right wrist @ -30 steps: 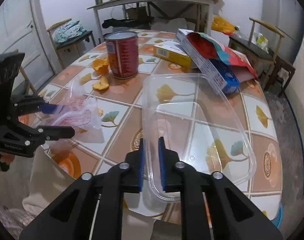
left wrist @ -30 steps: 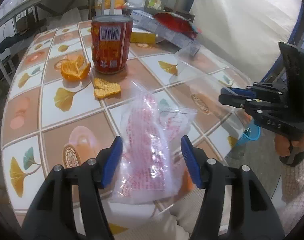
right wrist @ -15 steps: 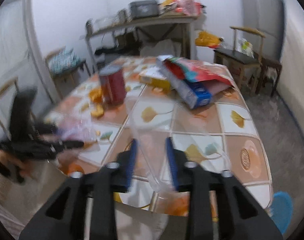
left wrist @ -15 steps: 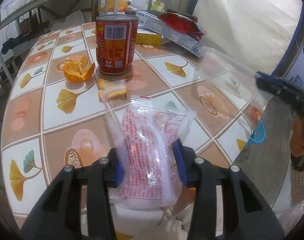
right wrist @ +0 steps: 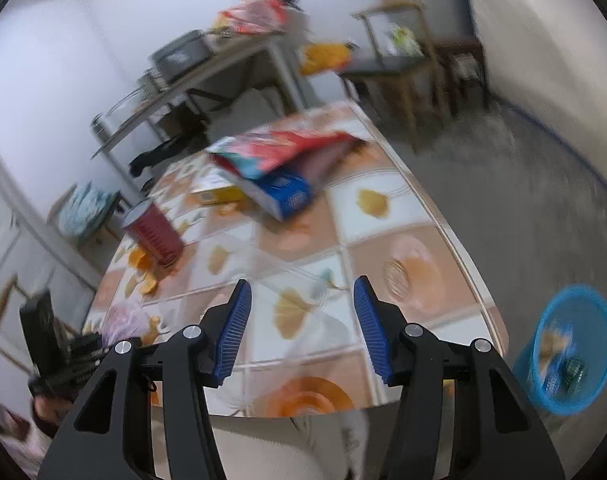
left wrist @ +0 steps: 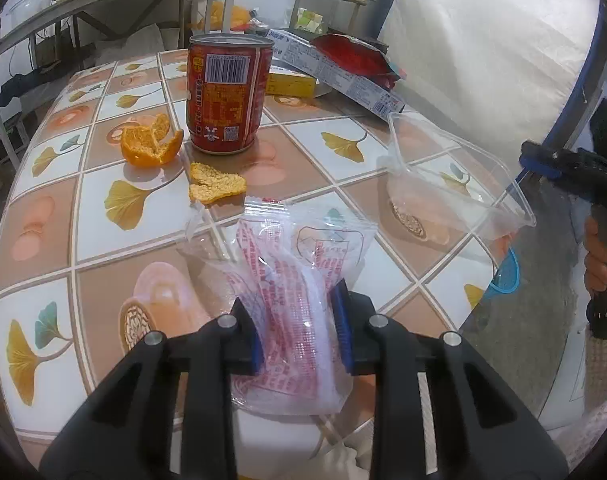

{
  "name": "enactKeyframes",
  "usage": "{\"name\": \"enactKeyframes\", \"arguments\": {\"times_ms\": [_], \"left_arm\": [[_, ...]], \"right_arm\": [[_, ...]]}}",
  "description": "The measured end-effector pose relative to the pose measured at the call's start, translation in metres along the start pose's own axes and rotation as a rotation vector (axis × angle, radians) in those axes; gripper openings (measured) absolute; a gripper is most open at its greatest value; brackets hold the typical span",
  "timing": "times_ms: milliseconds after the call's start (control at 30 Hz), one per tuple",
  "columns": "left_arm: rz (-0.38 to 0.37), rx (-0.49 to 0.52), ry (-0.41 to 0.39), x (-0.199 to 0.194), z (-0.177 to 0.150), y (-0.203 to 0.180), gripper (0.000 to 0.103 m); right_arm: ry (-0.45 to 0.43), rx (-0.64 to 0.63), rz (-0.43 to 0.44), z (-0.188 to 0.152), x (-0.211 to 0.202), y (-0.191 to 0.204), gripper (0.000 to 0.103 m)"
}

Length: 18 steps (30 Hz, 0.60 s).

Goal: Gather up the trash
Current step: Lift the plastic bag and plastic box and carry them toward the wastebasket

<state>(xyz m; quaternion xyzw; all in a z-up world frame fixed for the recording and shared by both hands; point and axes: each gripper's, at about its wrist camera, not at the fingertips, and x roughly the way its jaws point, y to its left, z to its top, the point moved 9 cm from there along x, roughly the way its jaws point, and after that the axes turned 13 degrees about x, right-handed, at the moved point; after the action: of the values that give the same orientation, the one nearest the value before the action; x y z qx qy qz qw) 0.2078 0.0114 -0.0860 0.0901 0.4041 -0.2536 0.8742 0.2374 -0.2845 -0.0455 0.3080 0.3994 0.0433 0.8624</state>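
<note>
Clear plastic tray (left wrist: 459,184) lies empty beside the blue basket (right wrist: 575,348) holding scraps.

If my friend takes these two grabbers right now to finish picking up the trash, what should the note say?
Left gripper: jaws have just been closing and pinch the bag at the table's near edge.
Right gripper: jaws have just been opening, nothing between them.
Tray: tilted at the table's edge, apart from both.
Done: some trash in the floor bin.
Left: bag, tray, can, peels, boxes.
</note>
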Motion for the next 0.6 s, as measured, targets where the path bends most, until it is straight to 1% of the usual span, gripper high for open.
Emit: {"name": "enactKeyframes", "arguments": {"times_ms": [100,233,267,367,500,567,600], "left_arm": [[-0.005,0.003,-0.005,-0.001,0.0,-0.001,0.024],[-0.004,0.008,-0.015,-0.002,0.001,-0.001,0.024],[0.001,0.011,-0.019,-0.003,0.002,-0.001,0.024],[0.003,0.017,-0.027,-0.004,0.003,-0.002,0.024],[0.003,0.019,-0.034,-0.005,0.005,-0.002,0.024],[0.001,0.021,-0.036,-0.005,0.006,-0.003,0.024],[0.001,0.023,-0.038,-0.005,0.006,-0.004,0.024]], "right_arm": [[0.064,0.04,-0.01,-0.008,0.014,-0.008,0.052],[0.125,0.073,0.0,-0.019,0.03,-0.009,0.036],[0.128,0.076,-0.002,-0.021,0.031,-0.009,0.031],[0.144,0.094,0.003,-0.022,0.036,-0.009,0.022],[0.143,0.112,-0.001,-0.021,0.039,-0.009,0.014],[0.138,0.121,-0.003,-0.02,0.037,-0.01,0.007],[0.135,0.126,-0.001,-0.019,0.037,-0.01,0.006]]}}
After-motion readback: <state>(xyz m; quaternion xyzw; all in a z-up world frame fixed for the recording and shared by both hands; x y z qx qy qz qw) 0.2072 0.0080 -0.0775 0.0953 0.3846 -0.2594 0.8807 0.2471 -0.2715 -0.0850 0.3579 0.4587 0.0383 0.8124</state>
